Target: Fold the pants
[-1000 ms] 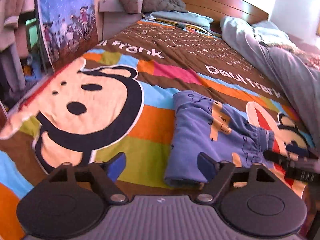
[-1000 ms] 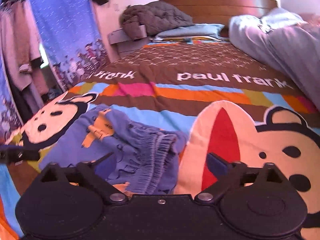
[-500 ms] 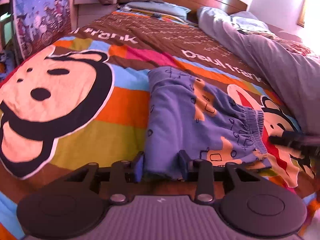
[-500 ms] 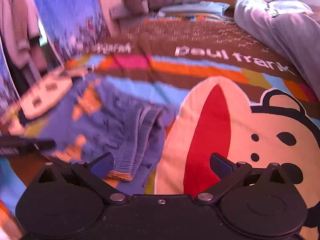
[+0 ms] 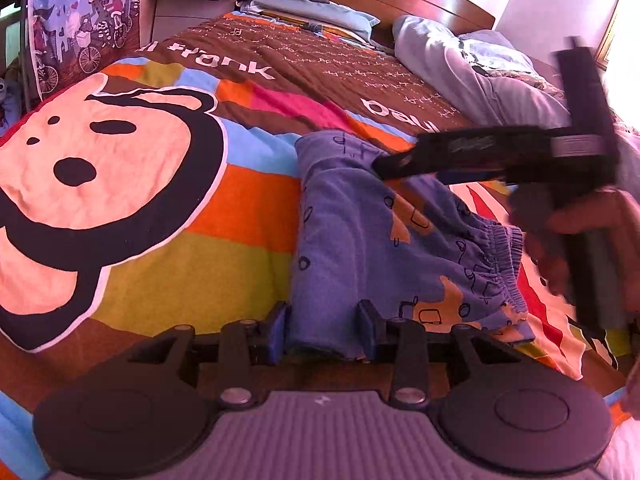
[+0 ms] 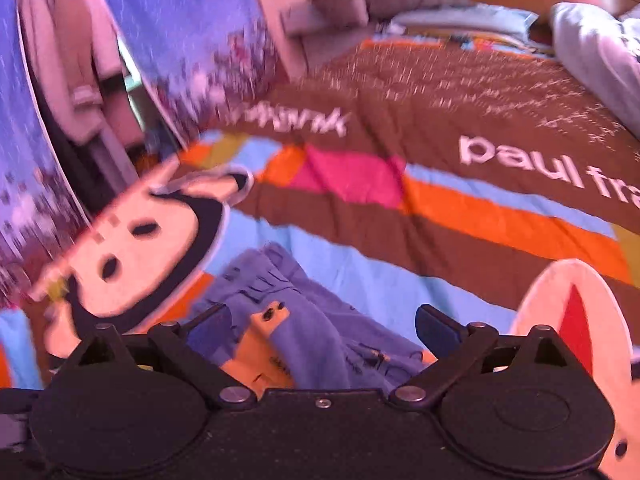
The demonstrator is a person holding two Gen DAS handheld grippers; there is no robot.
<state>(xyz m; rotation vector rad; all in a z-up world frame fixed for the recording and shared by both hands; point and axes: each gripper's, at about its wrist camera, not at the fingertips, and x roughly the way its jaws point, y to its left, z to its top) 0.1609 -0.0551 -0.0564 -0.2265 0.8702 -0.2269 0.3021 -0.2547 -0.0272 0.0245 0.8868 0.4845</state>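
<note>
Blue patterned pants (image 5: pixel 360 240) lie folded into a thick bundle on the colourful bedspread (image 5: pixel 224 268), waistband elastic to the right. My left gripper (image 5: pixel 323 334) is shut on the near folded edge of the bundle, and its blue pads (image 5: pixel 280 330) press the cloth from both sides. My right gripper (image 5: pixel 396 164), held by a hand (image 5: pixel 580 240), reaches in from the right above the far part of the pants. In the blurred right wrist view, the right gripper (image 6: pixel 322 330) stands open with the pants (image 6: pixel 312 320) below and between its fingers.
The bedspread (image 6: pixel 460 216) with its cartoon monkey face covers the bed. A grey-lilac duvet (image 5: pixel 480 80) is heaped along the right side, and pillows (image 5: pixel 320 12) lie by the wooden headboard. A nightstand (image 5: pixel 184 4) and a printed curtain (image 5: pixel 80 28) stand off the left edge.
My left gripper sank to the pants' near edge and closed on it. My right gripper swung from the waistband side leftward, over the far part of the pants, staying open.
</note>
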